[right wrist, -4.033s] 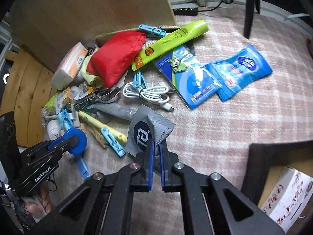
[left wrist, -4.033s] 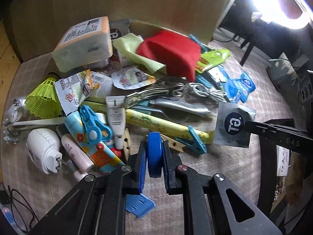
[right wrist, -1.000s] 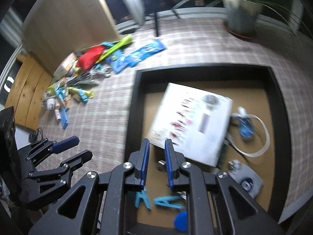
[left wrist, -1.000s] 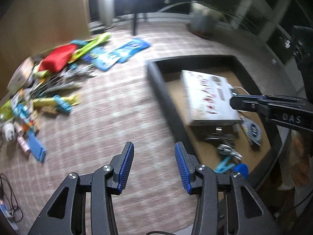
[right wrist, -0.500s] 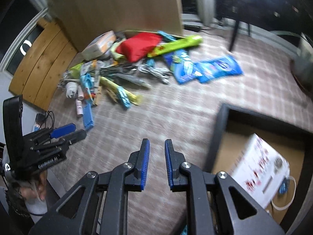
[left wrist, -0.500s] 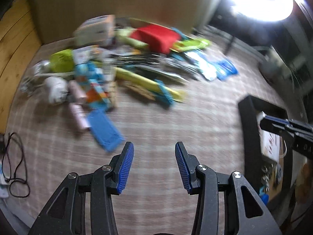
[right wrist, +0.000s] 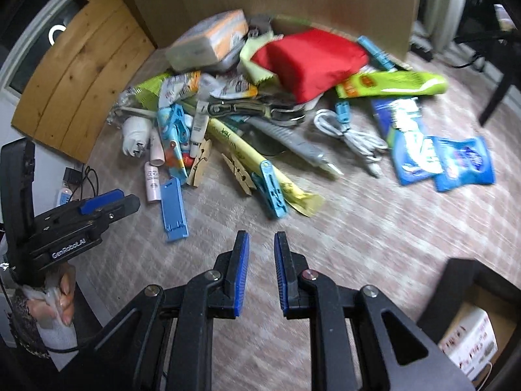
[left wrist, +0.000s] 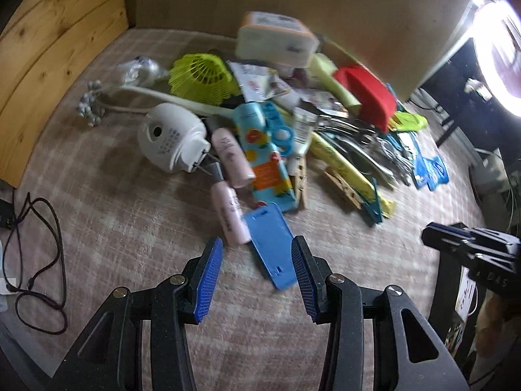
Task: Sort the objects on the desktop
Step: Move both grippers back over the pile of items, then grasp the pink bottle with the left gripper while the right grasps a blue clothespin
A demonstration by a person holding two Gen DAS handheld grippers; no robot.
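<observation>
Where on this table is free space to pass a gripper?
Bare cloth lies between the right gripper, the blue flat holder and the blue wipes packet. It is crowded from the white plug to the red pouch.

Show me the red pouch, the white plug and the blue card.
red pouch point(right wrist: 309, 62), right wrist view, middle of the fabric
white plug point(left wrist: 167, 137), left wrist view, rounded body
blue card point(left wrist: 268, 244), left wrist view, flat face

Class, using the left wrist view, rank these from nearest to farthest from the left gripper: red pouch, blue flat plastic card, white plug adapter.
1. blue flat plastic card, just ahead of the left gripper.
2. white plug adapter, farther, left.
3. red pouch, farthest, right.
</observation>
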